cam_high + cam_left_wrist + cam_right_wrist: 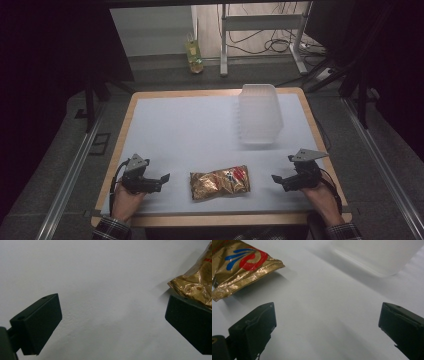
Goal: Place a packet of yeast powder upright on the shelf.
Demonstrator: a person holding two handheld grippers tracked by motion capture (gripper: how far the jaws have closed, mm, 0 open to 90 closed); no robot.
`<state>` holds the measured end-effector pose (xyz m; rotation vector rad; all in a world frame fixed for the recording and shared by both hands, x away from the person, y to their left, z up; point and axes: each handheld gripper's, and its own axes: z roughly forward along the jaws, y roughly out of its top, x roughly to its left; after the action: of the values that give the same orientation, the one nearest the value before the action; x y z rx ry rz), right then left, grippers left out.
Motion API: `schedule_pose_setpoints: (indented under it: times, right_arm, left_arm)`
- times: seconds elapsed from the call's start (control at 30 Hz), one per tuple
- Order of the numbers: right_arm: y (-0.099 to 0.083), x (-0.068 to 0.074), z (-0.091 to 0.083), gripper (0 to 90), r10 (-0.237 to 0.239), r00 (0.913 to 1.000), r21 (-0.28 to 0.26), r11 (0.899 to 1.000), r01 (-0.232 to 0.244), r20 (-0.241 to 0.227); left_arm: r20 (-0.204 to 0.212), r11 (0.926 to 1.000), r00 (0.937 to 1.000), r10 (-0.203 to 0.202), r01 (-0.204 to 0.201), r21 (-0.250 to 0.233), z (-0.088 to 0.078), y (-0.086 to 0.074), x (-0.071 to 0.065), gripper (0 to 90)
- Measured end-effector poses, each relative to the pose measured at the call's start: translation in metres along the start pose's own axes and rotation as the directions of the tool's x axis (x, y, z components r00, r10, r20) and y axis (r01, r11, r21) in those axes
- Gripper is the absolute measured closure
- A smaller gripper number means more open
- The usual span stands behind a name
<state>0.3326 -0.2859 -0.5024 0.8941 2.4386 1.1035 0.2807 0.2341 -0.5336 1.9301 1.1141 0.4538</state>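
A crinkled gold snack bag (219, 182) with a red and blue logo lies flat near the front middle of the white table. My left gripper (163, 180) rests just left of it, open, jaws pointing right toward the bag. In the left gripper view (113, 320) the wide jaws hold nothing, and the snack bag (197, 282) peeks in behind the right jaw. My right gripper (276, 180) sits to the bag's right, open and empty. The right gripper view (327, 327) has the snack bag (239, 262) at upper left, beyond the left jaw.
A translucent plastic bin (259, 114) stands at the back right of the table, its wall (377, 255) ahead of the right gripper. The wooden table edge (220, 219) runs along the front. Cables, a desk frame and a yellow-green bag (193, 52) lie on the floor beyond.
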Motion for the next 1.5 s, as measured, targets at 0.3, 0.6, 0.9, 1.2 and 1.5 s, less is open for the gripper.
schedule_pose_setpoints:
  times: [0.3,0.6,0.9,1.2,1.5]
  right_arm:
    - [0.000,0.003,0.002,1.9,-0.015,0.9999,0.029,0.999,0.015,0.002]
    - [0.000,0.003,0.001,1.9,-0.015,0.9998,0.035,0.999,0.015,0.010]
    - [0.001,0.005,0.002,1.9,-0.027,0.9996,0.041,0.999,0.026,0.009]
    - [0.001,0.006,0.004,2.0,-0.038,0.9992,0.054,0.998,0.038,0.012]
    - [0.002,0.008,0.004,2.0,-0.047,0.9988,0.056,0.997,0.046,0.012]
  left_arm:
    - [0.005,0.9994,0.9998,0.022,-0.022,0.026,0.002,0.002,-0.003,0.9]
    - [0.045,0.9987,0.9977,0.050,-0.050,-0.011,-0.004,0.008,-0.011,24.9]
    - [0.088,0.9957,0.9924,0.086,-0.083,-0.041,-0.005,0.014,-0.022,43.0]
    - [0.154,0.9945,0.9828,0.102,-0.097,-0.039,0.002,0.022,-0.041,62.1]
    - [0.217,0.9888,0.9647,0.149,-0.147,-0.023,0.010,0.026,-0.054,74.4]
